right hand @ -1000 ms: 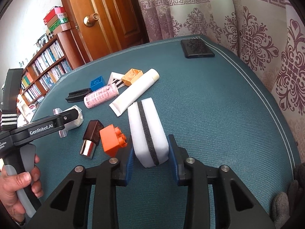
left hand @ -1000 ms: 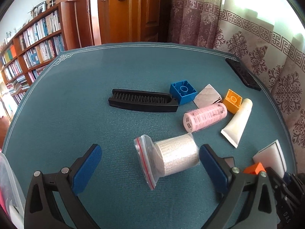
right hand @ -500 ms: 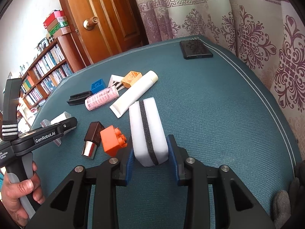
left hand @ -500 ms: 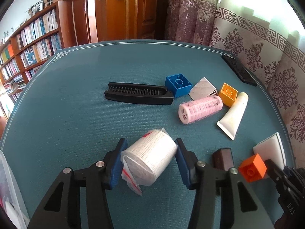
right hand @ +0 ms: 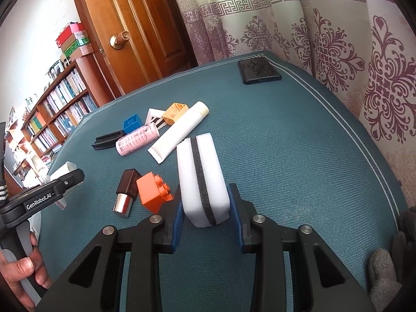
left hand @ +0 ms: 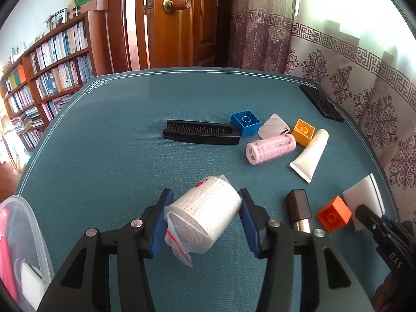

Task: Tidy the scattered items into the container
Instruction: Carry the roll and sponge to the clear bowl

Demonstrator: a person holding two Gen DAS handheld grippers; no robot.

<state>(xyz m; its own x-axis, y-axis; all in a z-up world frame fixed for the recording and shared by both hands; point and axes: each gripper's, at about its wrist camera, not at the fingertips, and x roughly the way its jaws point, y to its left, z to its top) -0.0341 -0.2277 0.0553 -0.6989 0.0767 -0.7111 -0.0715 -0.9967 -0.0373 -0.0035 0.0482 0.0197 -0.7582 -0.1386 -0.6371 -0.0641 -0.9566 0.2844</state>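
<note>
Left gripper (left hand: 204, 219) has closed on the bagged gauze roll (left hand: 205, 218); container (left hand: 23, 236) lies at its nine o'clock. Right gripper (right hand: 206, 212) clamps the sponge (right hand: 201, 179).

Left of the left jaws the table (left hand: 104, 143) lies bare up to the container (left hand: 23, 223); comb (left hand: 200, 134) and blocks crowd ahead-right.

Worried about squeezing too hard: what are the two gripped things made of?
Bandage roll: looks like soft white woven gauze, open mesh showing, inside a crinkly clear plastic bag. Sponge block: apparently matte white foam with a dark, coarser middle layer.
</note>
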